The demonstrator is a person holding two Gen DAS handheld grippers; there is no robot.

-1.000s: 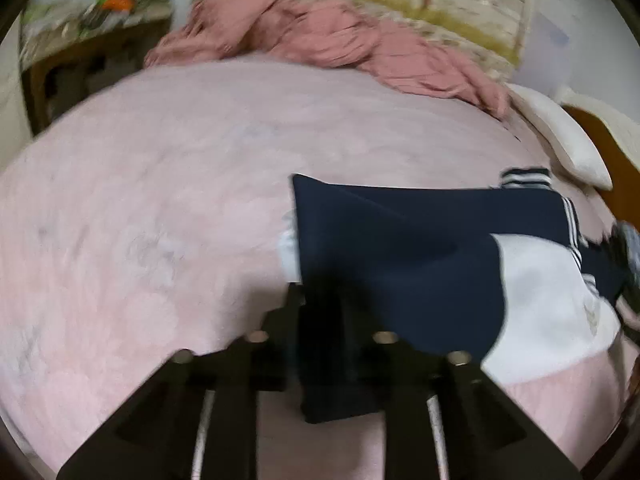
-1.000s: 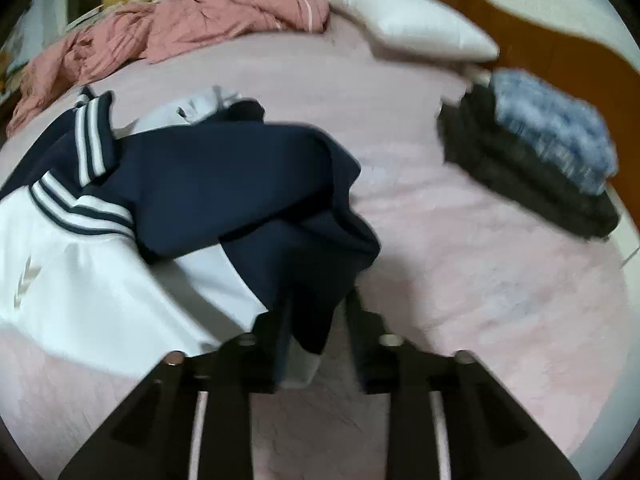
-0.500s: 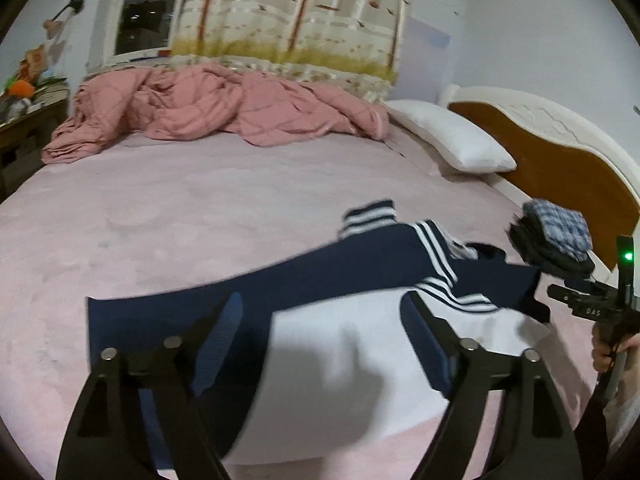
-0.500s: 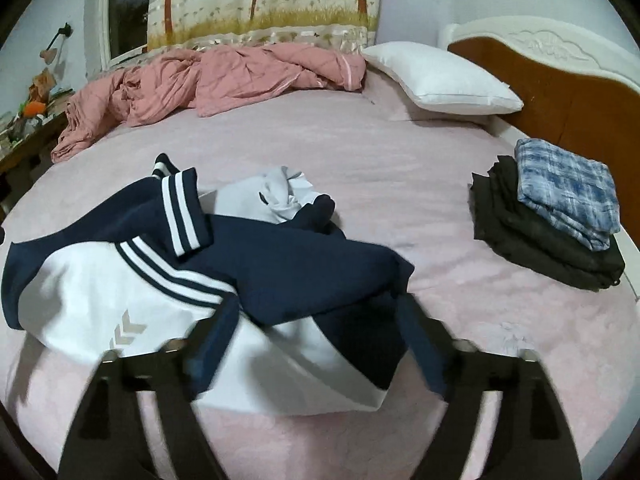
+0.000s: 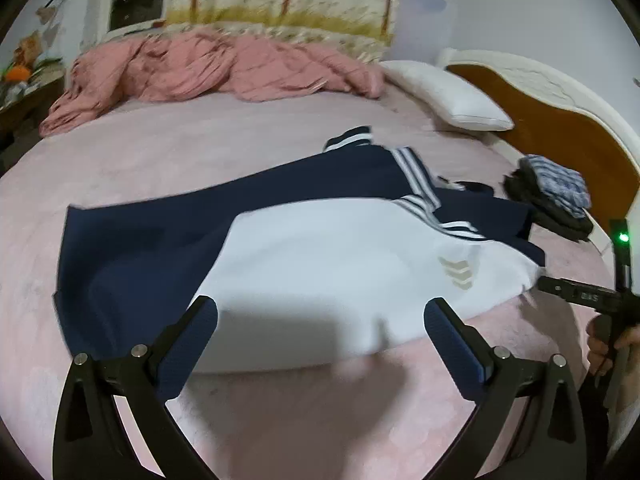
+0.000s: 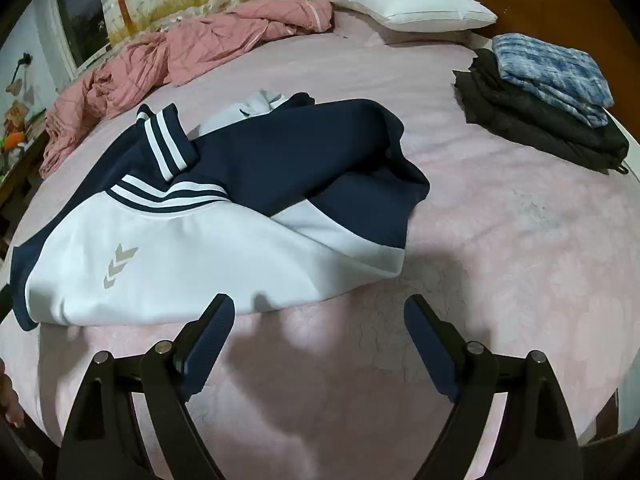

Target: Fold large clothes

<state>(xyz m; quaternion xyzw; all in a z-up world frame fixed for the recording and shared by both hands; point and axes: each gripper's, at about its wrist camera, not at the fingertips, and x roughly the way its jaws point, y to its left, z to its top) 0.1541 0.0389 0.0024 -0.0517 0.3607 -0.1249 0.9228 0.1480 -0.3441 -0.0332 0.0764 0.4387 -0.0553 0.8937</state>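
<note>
A navy and white sports jacket [image 5: 320, 248] with striped cuffs lies loosely folded on the pink bed sheet [image 5: 200, 152]. My left gripper [image 5: 320, 306] hovers over its near white edge, jaws opening wide, touching no cloth. In the right wrist view the same jacket [image 6: 160, 264] lies to the left and ahead, with a navy part folded over the white body. My right gripper [image 6: 319, 300] stands open just short of the jacket's near hem, over bare sheet. The pads [image 6: 212, 336] hold nothing.
A folded stack of dark clothes topped by a blue plaid piece [image 6: 548, 92] sits at the right edge by the wooden headboard [image 5: 560, 128]. A white pillow [image 6: 412, 4] and a crumpled pink quilt [image 5: 208, 68] lie at the far side. A hand [image 5: 600, 340] grips the other tool.
Both grippers were shut on navy cloth a second ago; both have let go, opened wide and pulled back. The jacket now lies flat on the bed.
</note>
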